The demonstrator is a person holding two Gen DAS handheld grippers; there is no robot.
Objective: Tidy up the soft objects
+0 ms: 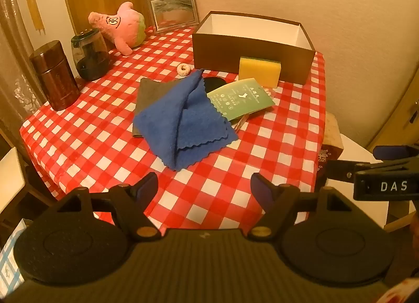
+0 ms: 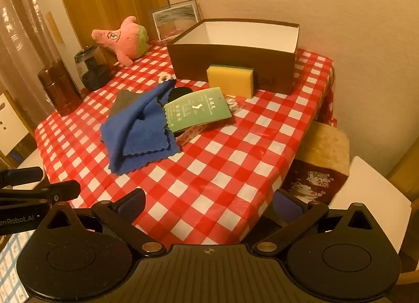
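**Soft things wait on the checked cloth; both grippers hang back, jaws wide**

Left wrist view: the left gripper (image 1: pixel 204 190) hovers over the near edge of the table (image 1: pixel 86 132), its fingers spread apart with nothing between them. The blue cloth (image 1: pixel 183 122) lies mid-table, folded into a loose peak, part covering a grey cloth (image 1: pixel 152 90). It looks light and limp, so it will likely sag and unfold when lifted; the raised ridge of the fold seems the best place to pinch. Behind it a yellow sponge (image 1: pixel 259 71) stands on edge, touching the front wall of the open brown box (image 1: pixel 251 48), which appears empty. The sponge should be springy and light; its two broad faces suit a squeeze. A pink plush toy (image 1: pixel 117 27) sits far back by a picture frame (image 1: pixel 174 10).

Right wrist view: the right gripper (image 2: pixel 208 206) also stands wide and empty, short of the things. A green card pack of socks (image 2: pixel 196 111) rests just beside the blue cloth (image 2: pixel 138 132), overlapping it; the card looks stiff, best taken by its free edge. The sponge (image 2: pixel 230 80) leans at the box (image 2: pixel 235 64).
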